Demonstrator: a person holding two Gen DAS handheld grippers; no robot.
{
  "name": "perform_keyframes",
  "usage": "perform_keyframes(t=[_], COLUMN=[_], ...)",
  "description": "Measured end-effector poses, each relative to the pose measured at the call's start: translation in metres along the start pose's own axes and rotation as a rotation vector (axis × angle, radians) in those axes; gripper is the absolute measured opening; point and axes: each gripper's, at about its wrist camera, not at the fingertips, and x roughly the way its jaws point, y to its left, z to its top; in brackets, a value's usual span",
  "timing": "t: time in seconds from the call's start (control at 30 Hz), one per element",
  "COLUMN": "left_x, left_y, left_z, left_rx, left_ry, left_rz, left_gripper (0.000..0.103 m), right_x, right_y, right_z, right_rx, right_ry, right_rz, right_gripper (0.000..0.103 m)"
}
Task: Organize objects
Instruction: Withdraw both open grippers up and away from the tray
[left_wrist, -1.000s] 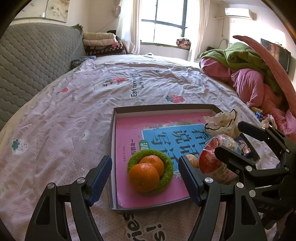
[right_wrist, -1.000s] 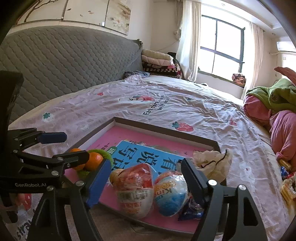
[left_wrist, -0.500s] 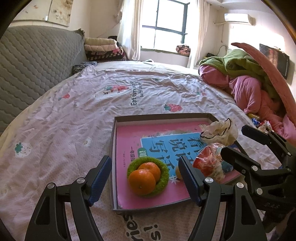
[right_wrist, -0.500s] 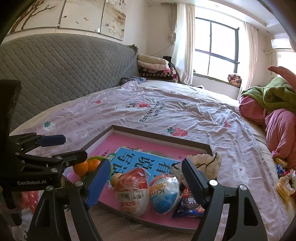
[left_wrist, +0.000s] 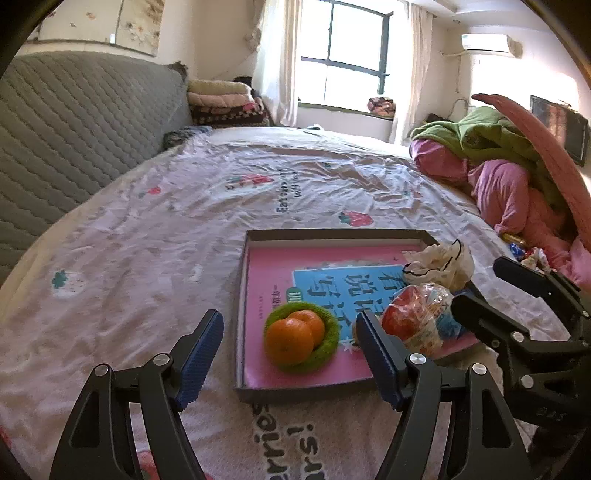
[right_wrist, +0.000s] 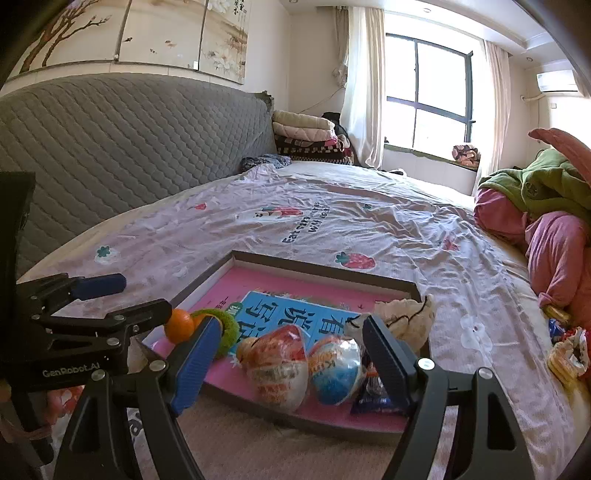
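Note:
A shallow grey tray (left_wrist: 332, 233) lies on the bed, with a pink and blue book (left_wrist: 280, 273) flat inside it. On the book sit a green ring with two oranges (left_wrist: 293, 339), a red snack bag (right_wrist: 280, 365), a blue snack bag (right_wrist: 338, 369), a dark wrapper (right_wrist: 373, 397) and a crumpled white cloth (left_wrist: 441, 260). My left gripper (left_wrist: 290, 363) is open and empty, above the tray's near edge by the oranges. My right gripper (right_wrist: 290, 363) is open and empty, just short of the snack bags.
The bed sheet (left_wrist: 184, 229) is pale pink with strawberry prints. A grey quilted headboard (right_wrist: 110, 155) runs along the left. Pink and green bedding (left_wrist: 509, 177) is piled at the right, with loose snack wrappers (right_wrist: 569, 350) beside it. Folded blankets (left_wrist: 221, 103) lie at the far end.
Both grippers have pulled back and up from the tray, so the tray and its contents look smaller and farther. The objects in the tray have not moved.

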Motion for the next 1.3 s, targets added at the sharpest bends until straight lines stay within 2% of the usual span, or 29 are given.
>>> perform_keyframes(t=[0.27, 0.57, 0.77, 1.3], left_x=[-0.029, -0.048, -0.060, -0.055], left_y=[-0.002, -0.009, -0.015, -0.030], left_z=[-0.005, -0.014, -0.018, -0.044], left_rx=[-0.018, -0.016, -0.006, 0.012], left_ry=[-0.058, -0.072, -0.090, 0.008], left_rz=[0.008, -0.011, 0.005, 0.014], left_gripper=[0.076, 0.078, 0.078, 0.078], right_x=[-0.021, -0.036, -0.043, -0.048], right_y=[0.001, 0.005, 0.006, 0.000], right_z=[-0.007, -0.009, -0.010, -0.035], right_rx=[0.016, 0.013, 0.019, 0.048], right_ry=[-0.003, -0.005, -0.006, 0.045], right_rz=[0.006, 0.007, 0.004, -0.023], right_gripper=[0.079, 0.079, 0.079, 0.079])
